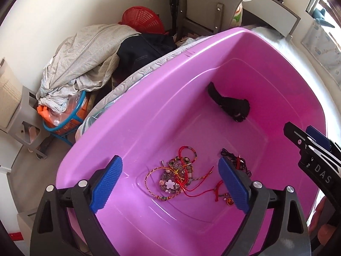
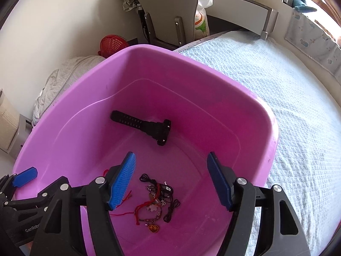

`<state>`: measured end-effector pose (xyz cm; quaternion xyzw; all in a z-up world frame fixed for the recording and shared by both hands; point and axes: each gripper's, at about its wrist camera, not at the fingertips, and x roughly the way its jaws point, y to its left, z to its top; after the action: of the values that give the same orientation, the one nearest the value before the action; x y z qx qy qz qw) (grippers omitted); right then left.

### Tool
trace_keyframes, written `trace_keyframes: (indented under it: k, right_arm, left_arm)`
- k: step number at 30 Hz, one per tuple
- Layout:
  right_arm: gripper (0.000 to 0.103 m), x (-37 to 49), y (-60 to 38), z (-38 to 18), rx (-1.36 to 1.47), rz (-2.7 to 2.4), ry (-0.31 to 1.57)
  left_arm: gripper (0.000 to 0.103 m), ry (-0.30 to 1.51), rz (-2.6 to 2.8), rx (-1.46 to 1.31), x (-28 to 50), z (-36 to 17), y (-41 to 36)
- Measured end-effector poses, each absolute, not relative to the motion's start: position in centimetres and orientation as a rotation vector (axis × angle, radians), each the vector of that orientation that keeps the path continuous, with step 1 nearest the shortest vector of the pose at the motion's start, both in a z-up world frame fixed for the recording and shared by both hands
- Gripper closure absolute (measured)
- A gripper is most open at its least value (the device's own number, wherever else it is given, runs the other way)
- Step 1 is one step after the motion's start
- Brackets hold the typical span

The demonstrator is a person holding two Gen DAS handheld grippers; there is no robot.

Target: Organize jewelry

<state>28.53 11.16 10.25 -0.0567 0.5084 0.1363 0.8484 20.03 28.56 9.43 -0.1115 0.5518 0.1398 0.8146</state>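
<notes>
Hovering over the pink tub, the left tongs gape wide and empty above a tangle of bracelets; the right tongs also stand open, holding nothing, over a second pile of cords. The black watch strap lies at twelve o'clock. A careless pinch could snag several knotted strings together, dragging the whole tangle up.

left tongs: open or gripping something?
Open. The left tongs hang over the pink tub with both blue pads apart; the bracelet pile lies loose on the tub floor between them, untouched.
</notes>
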Motion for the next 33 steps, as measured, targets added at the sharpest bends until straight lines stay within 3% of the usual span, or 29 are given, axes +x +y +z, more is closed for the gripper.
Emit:
trace_keyframes:
  k: [12,33]
  right_arm:
    - [0.031,26.7,11.6,12.4,-0.128,0.275,1.029]
    - [0.024,21.0,11.3,17.3,-0.104,0.207,1.041]
  left_arm:
    - [0.006,1.123,0.276,-0.212,19.0,11.3,28.8]
    - [0.006,1.106,0.291,-0.159,15.7,15.6,29.0]
